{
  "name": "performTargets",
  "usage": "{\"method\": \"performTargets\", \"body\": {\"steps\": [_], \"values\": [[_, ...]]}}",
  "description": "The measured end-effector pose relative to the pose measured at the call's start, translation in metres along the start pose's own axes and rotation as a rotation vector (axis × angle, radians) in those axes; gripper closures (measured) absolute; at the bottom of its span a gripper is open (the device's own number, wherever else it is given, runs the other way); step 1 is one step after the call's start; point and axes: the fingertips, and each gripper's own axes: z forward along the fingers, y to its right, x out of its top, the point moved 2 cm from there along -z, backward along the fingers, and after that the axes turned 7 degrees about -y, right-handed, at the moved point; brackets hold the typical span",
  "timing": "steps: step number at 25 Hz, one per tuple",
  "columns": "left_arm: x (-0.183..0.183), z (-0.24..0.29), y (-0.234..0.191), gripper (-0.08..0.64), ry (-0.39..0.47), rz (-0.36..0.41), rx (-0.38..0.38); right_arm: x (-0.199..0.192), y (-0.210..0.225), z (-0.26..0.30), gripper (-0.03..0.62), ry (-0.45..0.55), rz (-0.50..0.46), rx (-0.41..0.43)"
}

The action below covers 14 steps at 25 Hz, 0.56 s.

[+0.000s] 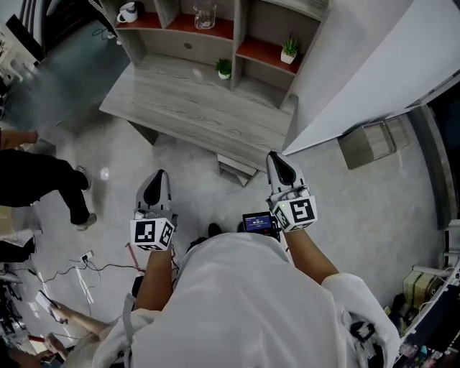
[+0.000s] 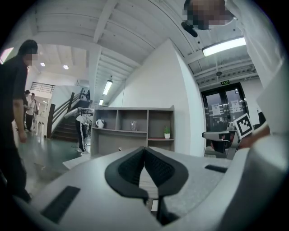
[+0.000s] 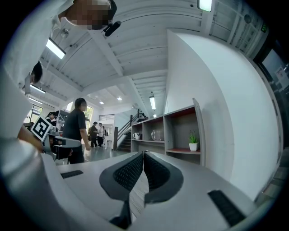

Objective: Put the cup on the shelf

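Item under inspection: a white cup [image 1: 128, 12] with a handle. It stands upright in the top left compartment of the shelf [image 1: 180, 47], on the red board, touching nothing else. The left gripper view shows it in the same place, small and far off. In the next compartment to the right stands a clear glass vessel [image 1: 205, 14]. I cannot tell whether that is a cup or a jug.

Two small potted plants are also on the unit, one [image 1: 223, 68] low by the middle upright and one [image 1: 290, 49] in the right-hand compartment. The grey desk [image 1: 194, 108] in front of the shelf carries no cup that these views show.

Tongs: the left gripper [image 1: 159, 175] is clenched, pads pressed together with nothing between them. The right gripper [image 1: 277, 155] is the same, closed on itself and empty. Both point level toward the unit, well short of the desk edge.

Assessment: the only plain cup in view already sits on the shelf, and neither gripper carries anything. Either the placing is complete, or a further cup — not visible here — has yet to be fetched.

Surroundings: a person in dark clothing [image 1: 43, 183] stands to the left, and cables [image 1: 79, 277] lie on the floor.
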Motion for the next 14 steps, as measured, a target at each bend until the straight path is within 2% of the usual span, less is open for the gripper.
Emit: {"method": "performTargets", "body": {"steps": [14], "values": [[-0.001,0.008,-0.015,0.551,-0.004,0.004,-0.008,-0.001,-0.005,0.016,0.558,-0.009,-0.002,-0.014]]}}
